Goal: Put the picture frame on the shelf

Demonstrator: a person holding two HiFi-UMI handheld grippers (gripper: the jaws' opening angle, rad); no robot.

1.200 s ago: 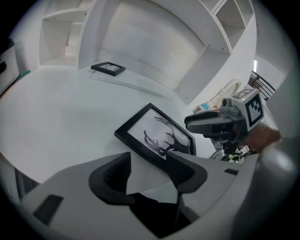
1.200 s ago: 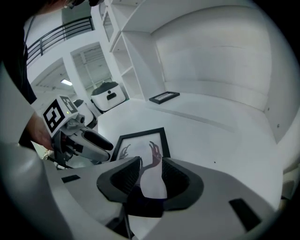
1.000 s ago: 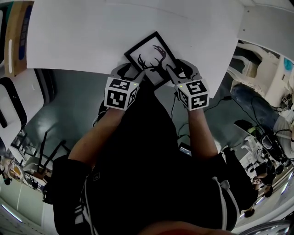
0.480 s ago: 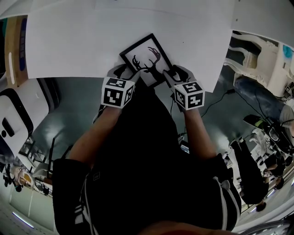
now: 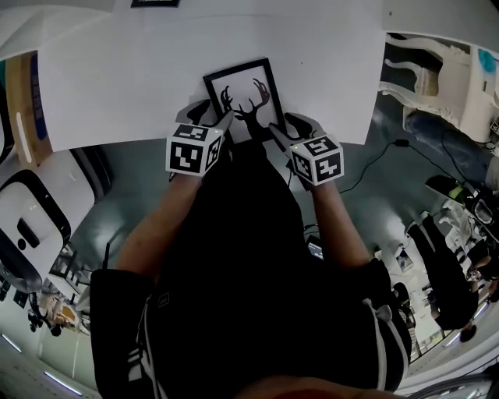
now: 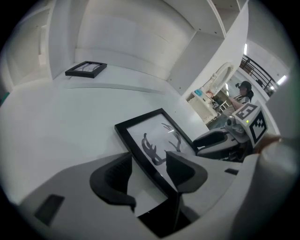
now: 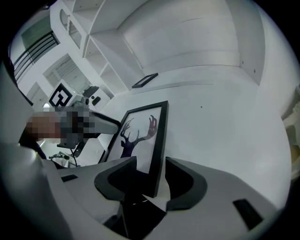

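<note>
Frame (image 5: 243,101) at front edge of white surface (image 5: 117,86); second frame (image 5: 154,3) well beyond.

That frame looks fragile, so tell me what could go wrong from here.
1. The left tool and right tool each only straddle a side edge of the picture frame, not clamped on it; the right tool's jaws have just been opening. Lifting now could drop it.
2. The frame lies close to the near edge of the table, so a nudge might slide it off.
</note>
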